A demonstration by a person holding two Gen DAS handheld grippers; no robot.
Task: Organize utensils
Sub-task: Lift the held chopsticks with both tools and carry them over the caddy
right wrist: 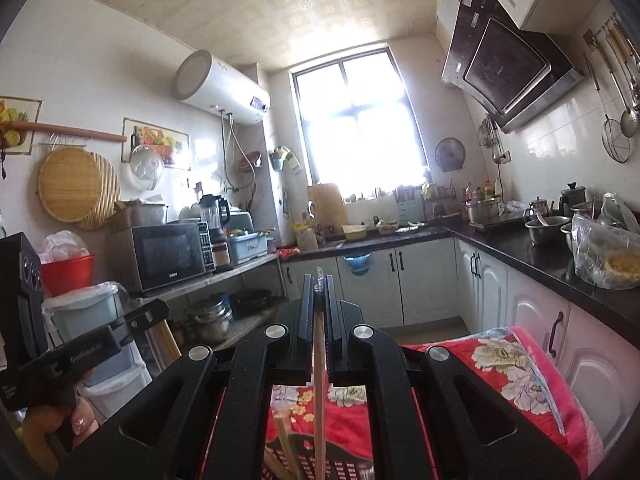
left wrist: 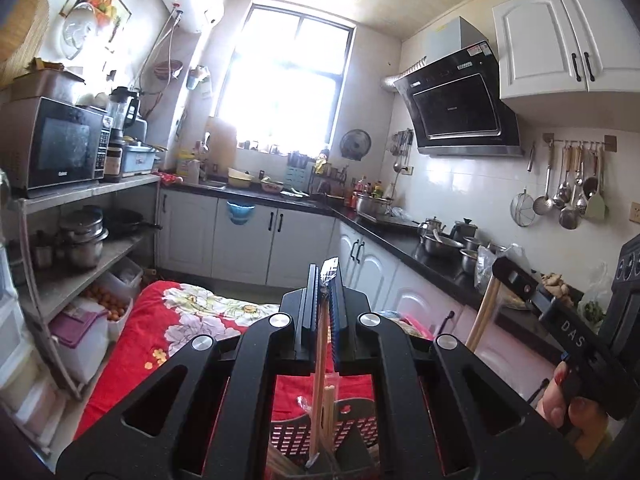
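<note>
Left claw (left wrist: 326, 280) closed on wrapped chopsticks (left wrist: 320, 360), held raised above the dark slotted basket (left wrist: 352, 428) on the red floral cloth (left wrist: 180, 320). Right claw (right wrist: 319, 288) closed on a second chopstick pair (right wrist: 319, 380), likewise above the basket.

A red cloth (left wrist: 168, 320) printed with white and yellow flowers lies under a dark slotted basket (left wrist: 360, 428). Pale wooden chopsticks (left wrist: 320, 360) hang above that basket between black grippers (left wrist: 325, 280).
</note>
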